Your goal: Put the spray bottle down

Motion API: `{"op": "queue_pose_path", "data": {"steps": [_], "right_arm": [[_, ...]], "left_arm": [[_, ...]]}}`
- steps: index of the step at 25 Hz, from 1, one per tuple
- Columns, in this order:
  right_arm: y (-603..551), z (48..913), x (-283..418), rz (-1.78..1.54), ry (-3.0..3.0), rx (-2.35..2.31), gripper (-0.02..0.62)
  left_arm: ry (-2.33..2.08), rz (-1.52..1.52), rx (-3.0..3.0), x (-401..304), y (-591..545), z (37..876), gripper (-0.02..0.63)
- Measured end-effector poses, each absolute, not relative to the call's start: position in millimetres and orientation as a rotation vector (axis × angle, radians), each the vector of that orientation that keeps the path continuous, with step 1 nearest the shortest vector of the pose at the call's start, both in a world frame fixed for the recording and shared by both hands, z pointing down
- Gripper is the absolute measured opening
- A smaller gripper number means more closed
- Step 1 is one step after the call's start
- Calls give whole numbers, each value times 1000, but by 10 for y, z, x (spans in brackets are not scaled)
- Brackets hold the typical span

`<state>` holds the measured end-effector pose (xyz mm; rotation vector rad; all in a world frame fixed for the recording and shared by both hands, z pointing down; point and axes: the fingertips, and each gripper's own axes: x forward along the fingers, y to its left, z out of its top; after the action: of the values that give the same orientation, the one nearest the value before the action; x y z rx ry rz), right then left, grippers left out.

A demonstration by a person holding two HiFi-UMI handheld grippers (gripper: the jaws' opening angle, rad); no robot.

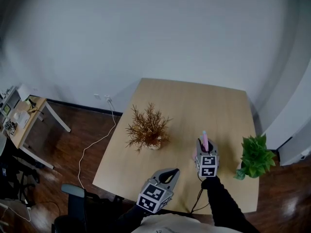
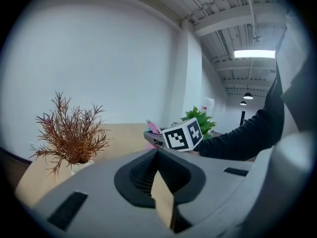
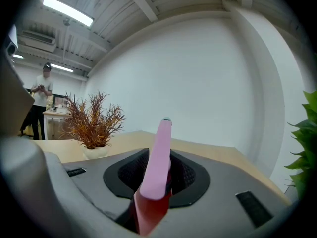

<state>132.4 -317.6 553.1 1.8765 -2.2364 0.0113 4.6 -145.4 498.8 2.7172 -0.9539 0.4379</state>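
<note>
The slim pink plastic spray bottle stands upright between the jaws of the right gripper, which pinch its body; its top rises above them. It is over the near right part of the pale wooden tabletop. No view shows its base, so I cannot tell whether it touches the wood yet.

The step in hand looks like the lowering itself. Next, I judge, the bottle must meet the tabletop upright before the jaws part, on bare wood between the two plants.

The left gripper hangs near the front edge, its jaws narrowly apart with only tabletop showing through the gap.

The head view alone gives the layout: the rust-brown dried plant in a small white pot to the bottle's left, the green leafy potted plant at the right edge. The left gripper view shows the right gripper's marker cube and the dark sleeve from the side. Only the right gripper view shows a person standing far behind.
</note>
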Motion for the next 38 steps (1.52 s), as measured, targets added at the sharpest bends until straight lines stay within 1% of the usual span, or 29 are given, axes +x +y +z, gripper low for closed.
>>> {"op": "queue_pose_path", "data": {"steps": [10,18,20,23,24,25,31,36,37,38], "right_arm": [[-3265,5674,1275,30,-2202,1891,86],[-3235,5578,1230,32,-2203,1898,95],[-3230,5604,1210,43,-2226,1879,151],[-3188,5594,1215,41,-2245,1870,160],[-3157,5542,1217,35,-2250,1876,193],[-3123,5498,1224,30,-2254,1882,210],[-2729,5397,1404,27,-2270,1943,210],[-2232,5269,1514,94,-2297,1981,207],[-2140,5241,1538,106,-2302,1987,169],[-2049,5201,1567,111,-2304,1996,104]], "left_arm": [[-985,442,2709,-63,-1448,4989,-12],[-969,447,2713,-37,-1420,4993,-12],[-965,447,2715,-33,-1423,4991,-12],[-961,446,2717,-22,-1414,4983,-12],[-960,446,2717,-16,-1412,4984,-12],[-959,447,2717,-9,-1414,4985,-12],[-953,439,2718,28,-1440,4987,-12],[-945,440,2723,49,-1520,4983,-12],[-941,439,2725,67,-1533,4983,-12],[-936,438,2727,90,-1544,4981,-12]]}}
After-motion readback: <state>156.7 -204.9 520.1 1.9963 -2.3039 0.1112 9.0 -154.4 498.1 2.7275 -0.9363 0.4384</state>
